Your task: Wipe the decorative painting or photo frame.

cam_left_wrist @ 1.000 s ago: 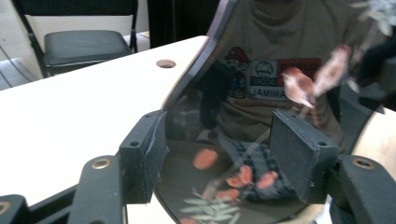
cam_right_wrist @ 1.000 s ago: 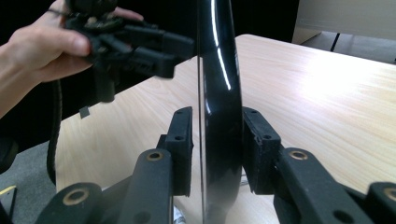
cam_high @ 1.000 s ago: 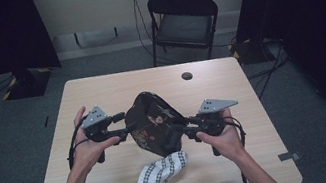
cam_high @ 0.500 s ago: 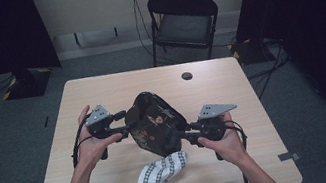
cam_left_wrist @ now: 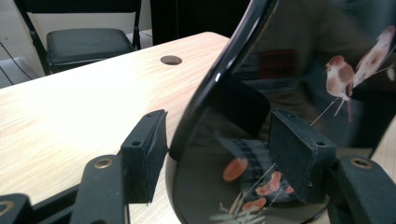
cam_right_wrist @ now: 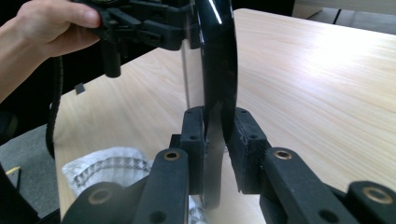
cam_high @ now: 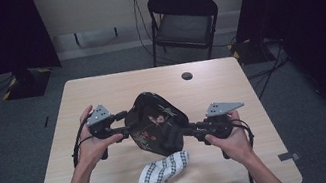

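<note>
At centre frame in the high view, I hold a black lacquered tray (cam_high: 156,123) tilted above the bench (cam_high: 100,90), my left claw (cam_high: 123,124) clenched on one rim, my right claw (cam_right_wrist: 215,140), jaws just closing, clamped on the opposite rim to steady it, clear of the checked cloth (cam_high: 162,172) below.

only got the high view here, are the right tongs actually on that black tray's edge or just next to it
observer: on it. the right tongs have just been closing, and both pads now press the rim of the glossy black lacquered tray painted with birds.
operator: and the left side
observer: the left tongs straddle the opposite rim, one pad behind the tray and one on its painted face.
operator: how is it tilted
observer: in the right gripper view the tray stands almost upright, on edge.
</note>
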